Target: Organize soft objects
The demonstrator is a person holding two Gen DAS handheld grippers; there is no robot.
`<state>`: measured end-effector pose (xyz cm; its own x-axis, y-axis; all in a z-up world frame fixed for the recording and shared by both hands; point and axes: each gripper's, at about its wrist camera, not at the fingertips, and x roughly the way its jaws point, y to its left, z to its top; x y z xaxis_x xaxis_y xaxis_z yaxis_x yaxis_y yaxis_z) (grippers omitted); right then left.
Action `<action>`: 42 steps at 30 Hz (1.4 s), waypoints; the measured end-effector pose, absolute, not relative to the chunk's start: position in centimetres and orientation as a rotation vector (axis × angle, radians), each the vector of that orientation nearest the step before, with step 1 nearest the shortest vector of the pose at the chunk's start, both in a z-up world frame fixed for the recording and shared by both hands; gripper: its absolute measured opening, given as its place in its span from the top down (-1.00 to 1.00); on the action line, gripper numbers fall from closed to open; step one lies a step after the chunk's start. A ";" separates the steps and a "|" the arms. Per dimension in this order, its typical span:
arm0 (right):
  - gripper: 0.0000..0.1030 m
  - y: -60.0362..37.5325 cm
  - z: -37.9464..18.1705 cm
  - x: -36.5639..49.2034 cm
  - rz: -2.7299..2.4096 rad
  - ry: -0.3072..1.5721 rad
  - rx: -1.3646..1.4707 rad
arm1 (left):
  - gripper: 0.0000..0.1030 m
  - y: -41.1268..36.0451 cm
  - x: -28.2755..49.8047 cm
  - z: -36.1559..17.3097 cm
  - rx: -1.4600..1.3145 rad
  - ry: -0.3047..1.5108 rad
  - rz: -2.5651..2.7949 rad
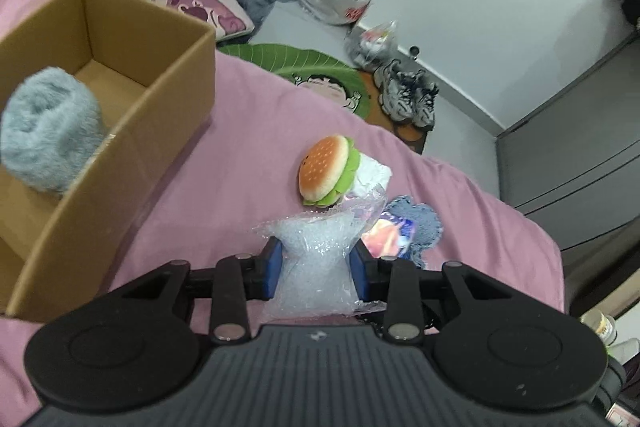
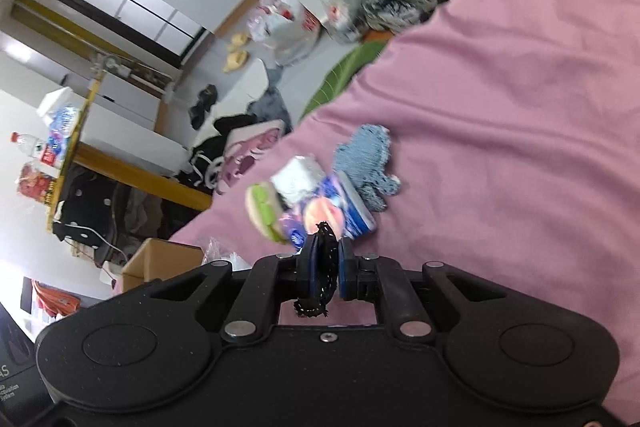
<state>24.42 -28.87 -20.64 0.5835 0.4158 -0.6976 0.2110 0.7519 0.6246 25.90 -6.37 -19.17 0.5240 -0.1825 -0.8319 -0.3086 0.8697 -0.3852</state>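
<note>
Left gripper (image 1: 316, 269) clamped on bubble wrap (image 1: 316, 259), cardboard box (image 1: 132, 131) up and to its left on the pink bed; right gripper (image 2: 329, 267) pinching a black scrunchie (image 2: 325, 267), farther off

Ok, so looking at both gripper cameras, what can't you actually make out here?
- Left wrist view: the cardboard box floor is partly hidden by the grey fluffy item; its near end is cut off by the left edge.
- Left wrist view: the colourful packet is partly covered by the bubble wrap in the left gripper.
- Right wrist view: motion blur smears the burger plush; the black lacy thing in the right gripper can't be identified.
</note>
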 end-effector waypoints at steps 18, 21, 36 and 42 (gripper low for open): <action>0.80 -28.0 -14.6 19.6 0.175 0.753 0.706 | 0.33 -4.4 20.2 -13.0 -0.471 0.902 0.040; 0.80 -27.5 -14.2 18.3 0.189 0.732 0.695 | 0.33 -3.4 19.4 -12.3 -0.476 0.890 0.025; 0.80 -24.4 -10.2 15.0 0.197 0.667 0.596 | 0.33 -0.6 16.6 -8.3 -0.424 0.819 -0.035; 0.80 -23.4 -9.1 14.3 0.193 0.646 0.557 | 0.33 0.3 16.1 -6.9 -0.369 0.789 -0.059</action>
